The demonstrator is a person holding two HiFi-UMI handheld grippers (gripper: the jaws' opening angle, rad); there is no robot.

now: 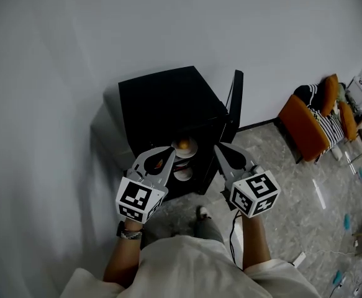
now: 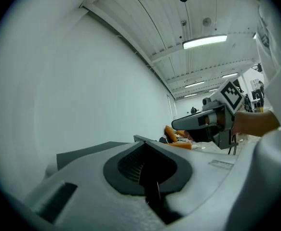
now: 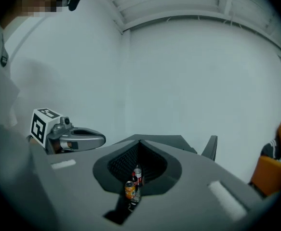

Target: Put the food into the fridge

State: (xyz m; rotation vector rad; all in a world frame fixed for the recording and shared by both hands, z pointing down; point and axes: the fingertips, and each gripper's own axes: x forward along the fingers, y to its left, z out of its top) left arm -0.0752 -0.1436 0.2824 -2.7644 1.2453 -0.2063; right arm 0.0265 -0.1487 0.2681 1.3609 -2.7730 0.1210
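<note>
A black mini fridge [image 1: 168,101] stands against the white wall with its door [image 1: 235,104] swung open to the right. Inside, a plate with a round bun [image 1: 184,146] sits on a shelf above a second plate of food [image 1: 182,173]. My left gripper [image 1: 170,149] and right gripper [image 1: 218,147] hover level in front of the opening, one either side of the plates. Both are shut and hold nothing. In the right gripper view an orange can [image 3: 129,190] and a bottle [image 3: 138,175] show through the hollow behind the closed jaws.
Orange chairs [image 1: 305,128] with a striped cushion stand at the right on the glossy tiled floor. A cable [image 1: 233,228] trails near the person's shoe [image 1: 202,213]. The white wall runs close along the fridge's left side.
</note>
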